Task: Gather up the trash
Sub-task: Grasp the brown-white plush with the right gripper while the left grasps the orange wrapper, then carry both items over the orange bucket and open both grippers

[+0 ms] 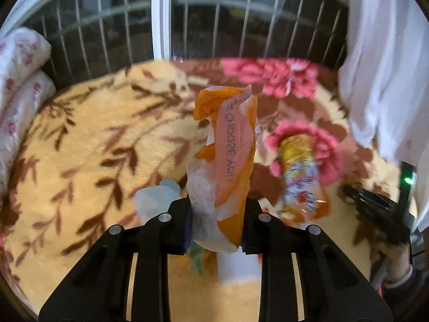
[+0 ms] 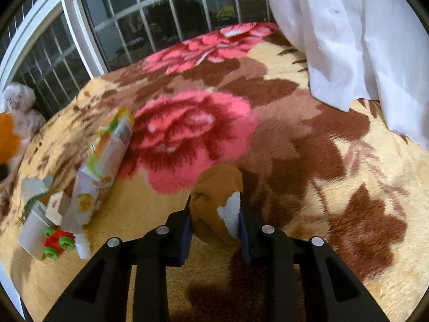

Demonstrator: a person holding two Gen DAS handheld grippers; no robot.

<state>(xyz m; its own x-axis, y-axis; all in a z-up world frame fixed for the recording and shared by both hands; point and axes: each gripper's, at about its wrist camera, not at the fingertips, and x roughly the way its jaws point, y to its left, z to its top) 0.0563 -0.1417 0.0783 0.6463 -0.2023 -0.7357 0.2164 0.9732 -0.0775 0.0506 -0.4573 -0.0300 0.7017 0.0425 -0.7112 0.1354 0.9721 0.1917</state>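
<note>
Both grippers are loaded, so the pick-up step looks done and carrying off comes next. The left gripper is clenched on one crumpled orange-and-white plastic bag; right of it, one yellow printed snack packet lies on the floral fleece bed blanket. The right gripper grasps one tan-and-white soft wad, and left of it sits one small heap of cartons and wrappers.

We are seeing orange bag hiding its own lower end between left gripper fingers. Yellow snack wrapper is blurring, print unreadable. Brown wad in right gripper is hiding its underside. Small white cartons at near left are too smeared for identifying.
</note>
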